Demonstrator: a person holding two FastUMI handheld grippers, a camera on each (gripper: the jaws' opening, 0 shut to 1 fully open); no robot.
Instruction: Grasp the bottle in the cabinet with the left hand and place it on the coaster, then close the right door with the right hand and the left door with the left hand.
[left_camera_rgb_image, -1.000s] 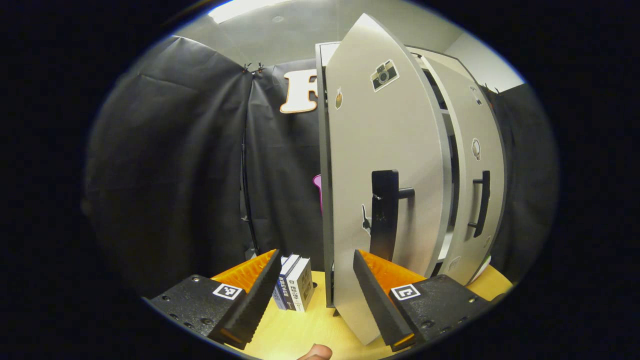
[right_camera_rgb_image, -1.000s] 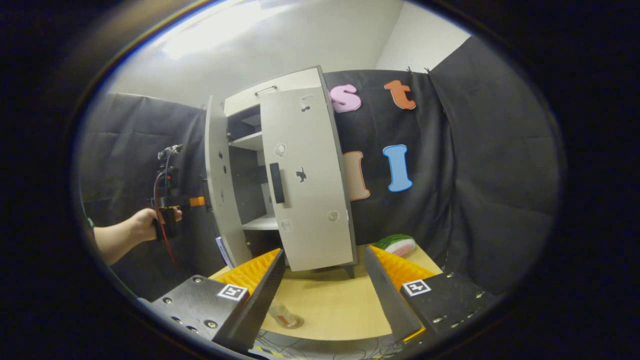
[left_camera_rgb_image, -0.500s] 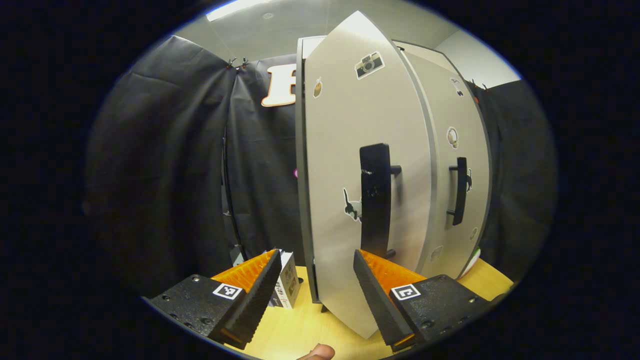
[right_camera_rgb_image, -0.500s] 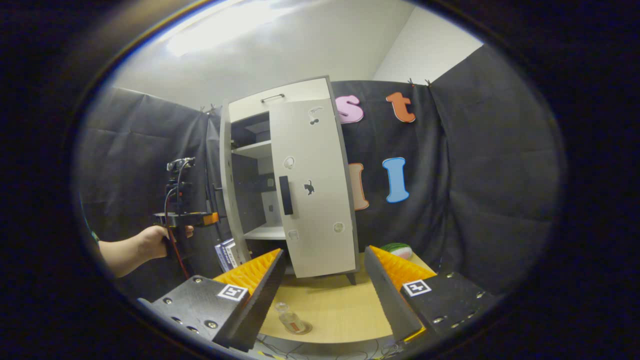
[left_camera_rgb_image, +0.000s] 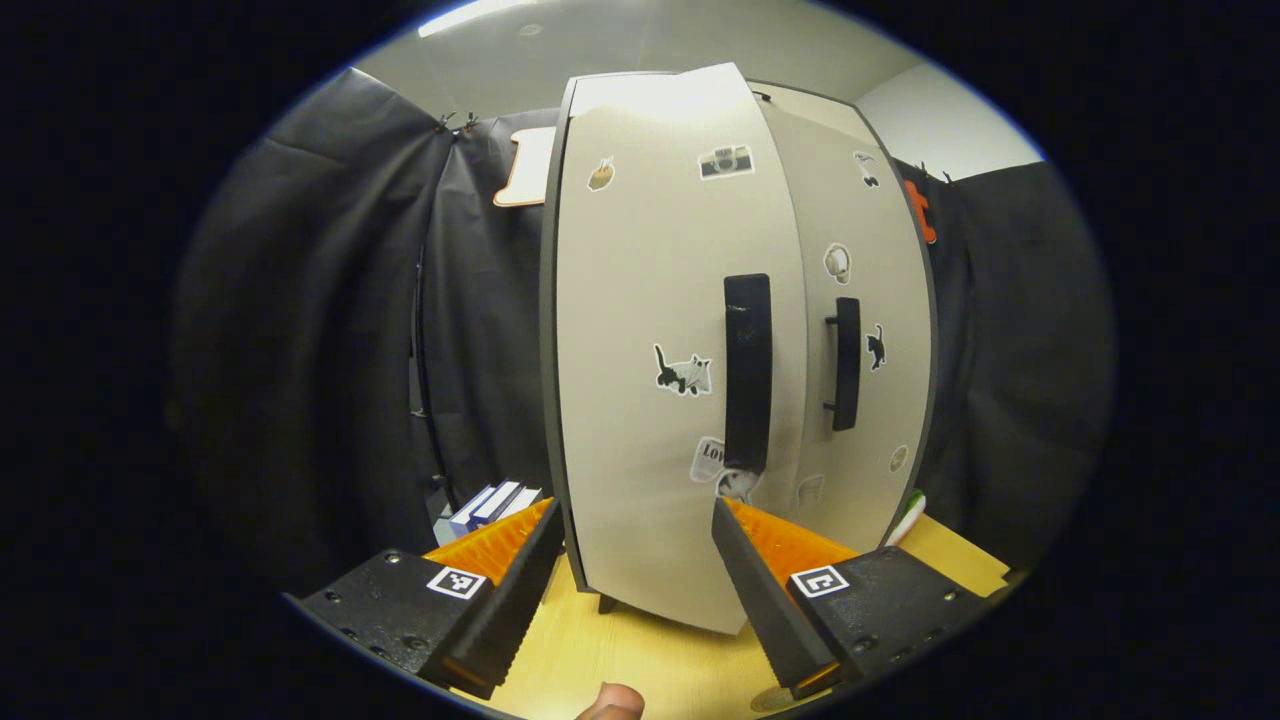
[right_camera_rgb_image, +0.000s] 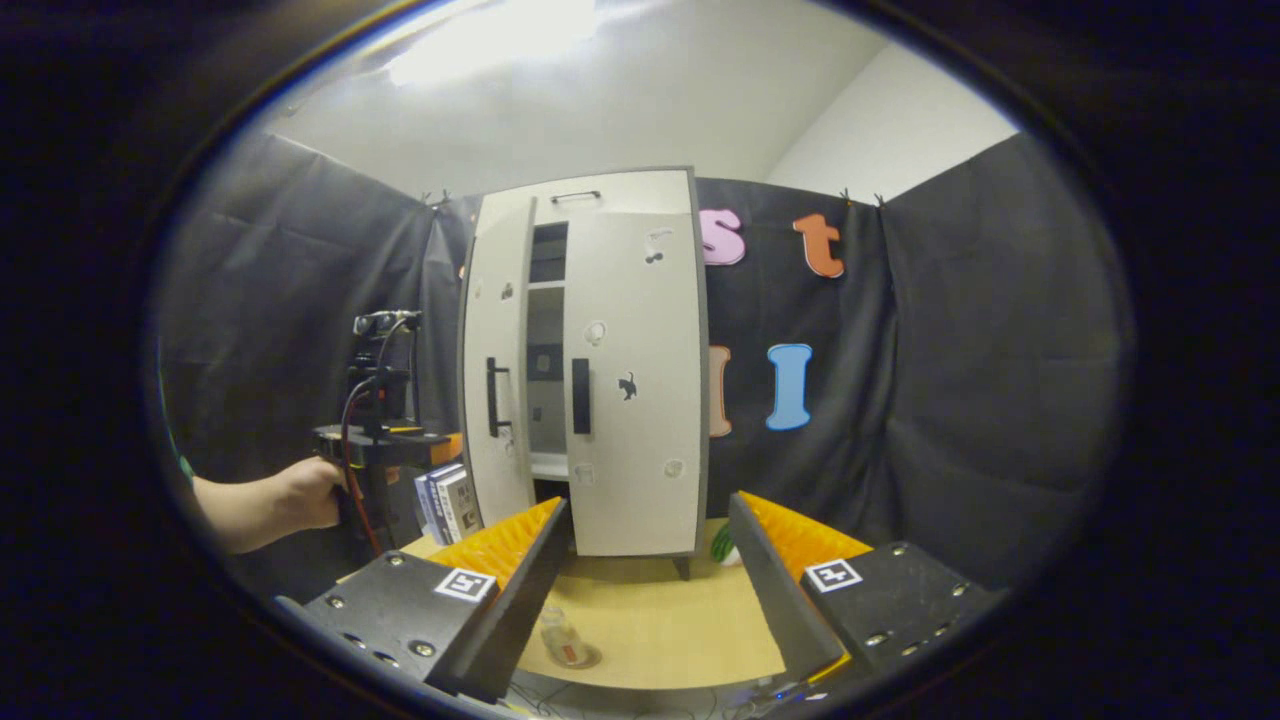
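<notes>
Bottle (right_camera_rgb_image: 562, 636) stands upright on the coaster (right_camera_rgb_image: 580, 657), on the wooden table (right_camera_rgb_image: 660, 620) in front of the cabinet (right_camera_rgb_image: 585, 370); it looks small and clear, with a reddish band low on its body. That step reads as done. The cabinet's right door (right_camera_rgb_image: 632, 380) appears shut or nearly so, while its left door (right_camera_rgb_image: 497, 370) stands ajar, leaving a narrow dark gap between the 2 doors. Closing the left door is the step in hand. The left gripper (left_camera_rgb_image: 635, 560) is spread wide and empty, close to that door's face below its black handle (left_camera_rgb_image: 748, 370); next it should press the panel flush. The right gripper (right_camera_rgb_image: 650, 560), in front of the cabinet, is also wide and empty.
</notes>
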